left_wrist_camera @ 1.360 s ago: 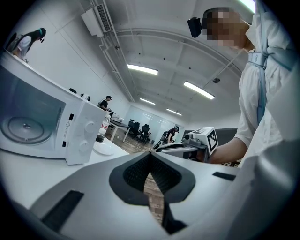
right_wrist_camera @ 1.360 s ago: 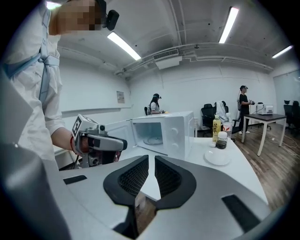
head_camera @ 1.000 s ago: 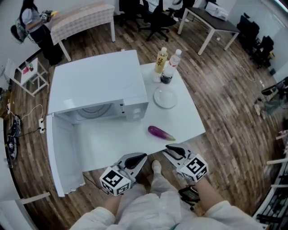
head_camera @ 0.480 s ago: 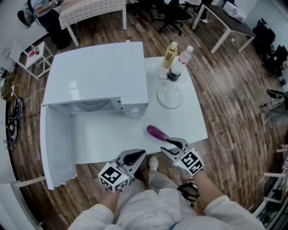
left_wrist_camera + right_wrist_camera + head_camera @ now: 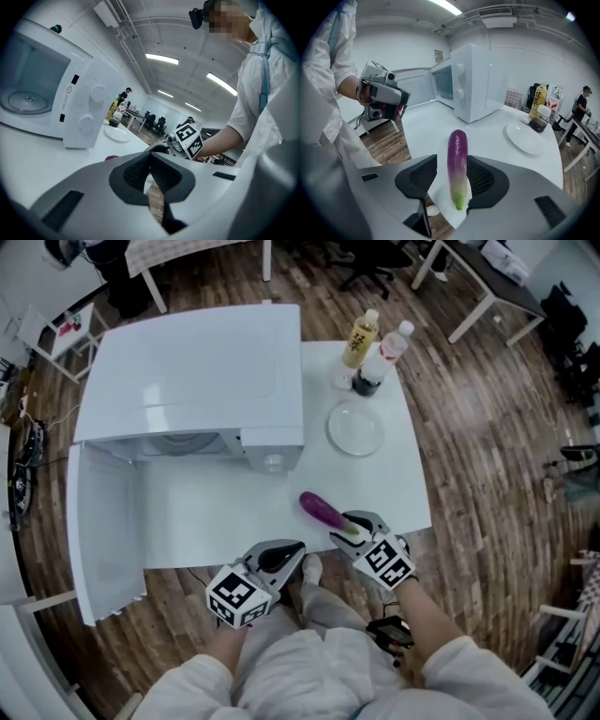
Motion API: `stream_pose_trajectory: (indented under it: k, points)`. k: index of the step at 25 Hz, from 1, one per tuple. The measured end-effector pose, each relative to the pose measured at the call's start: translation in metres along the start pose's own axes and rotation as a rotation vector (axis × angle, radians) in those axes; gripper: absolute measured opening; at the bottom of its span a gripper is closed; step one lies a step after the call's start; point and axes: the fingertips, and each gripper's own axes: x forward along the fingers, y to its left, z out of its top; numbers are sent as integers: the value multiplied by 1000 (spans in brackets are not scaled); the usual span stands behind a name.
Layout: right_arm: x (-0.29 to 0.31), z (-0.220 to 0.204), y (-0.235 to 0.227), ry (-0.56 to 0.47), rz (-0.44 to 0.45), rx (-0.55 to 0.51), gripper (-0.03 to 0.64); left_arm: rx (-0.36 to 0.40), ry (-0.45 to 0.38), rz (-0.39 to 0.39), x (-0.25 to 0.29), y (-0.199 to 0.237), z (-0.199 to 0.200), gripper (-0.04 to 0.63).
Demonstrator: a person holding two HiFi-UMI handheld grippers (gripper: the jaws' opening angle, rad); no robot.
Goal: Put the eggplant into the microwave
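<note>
A purple eggplant point(image 5: 322, 509) with a green stem end lies on the white table point(image 5: 216, 517), in front of the white microwave point(image 5: 187, 371). The microwave's door point(image 5: 103, 521) hangs open to the left. My right gripper point(image 5: 352, 524) is at the eggplant's near end. In the right gripper view the eggplant point(image 5: 457, 159) lies between the opening jaws, and bare table shows beside the left pad point(image 5: 423, 176). My left gripper point(image 5: 284, 553) hovers off the table's front edge, shut on nothing; its pads point(image 5: 140, 171) meet at the tips.
A white plate point(image 5: 354, 429) sits to the right of the microwave. Behind it stand a yellow bottle point(image 5: 362, 337) and a dark-filled bottle point(image 5: 378, 360). The table's front edge runs just under both grippers. Wood floor, desks and chairs surround the table.
My right gripper came down and forward from off the table edge to the eggplant's near end, and its jaws spread around it. The left gripper sank slightly.
</note>
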Motion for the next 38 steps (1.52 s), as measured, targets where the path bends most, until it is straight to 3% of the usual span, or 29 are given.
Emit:
stream_pose_trajectory:
  k: [12,14,24,38]
  points:
    - [20,-30,-8,111,-16,-79,203,-26,19,23,0,4,-11,2]
    - [21,-30,-11,109,-37,-81,173,-30,17,29,-2,5,-12,2]
    - [25,-12,-4,69,-48,-45,169,-48,-3,53,-27,9,-18,2]
    - [49,48,42,17,-11,-109,169,-63,-66,117,-87,29,-18,2]
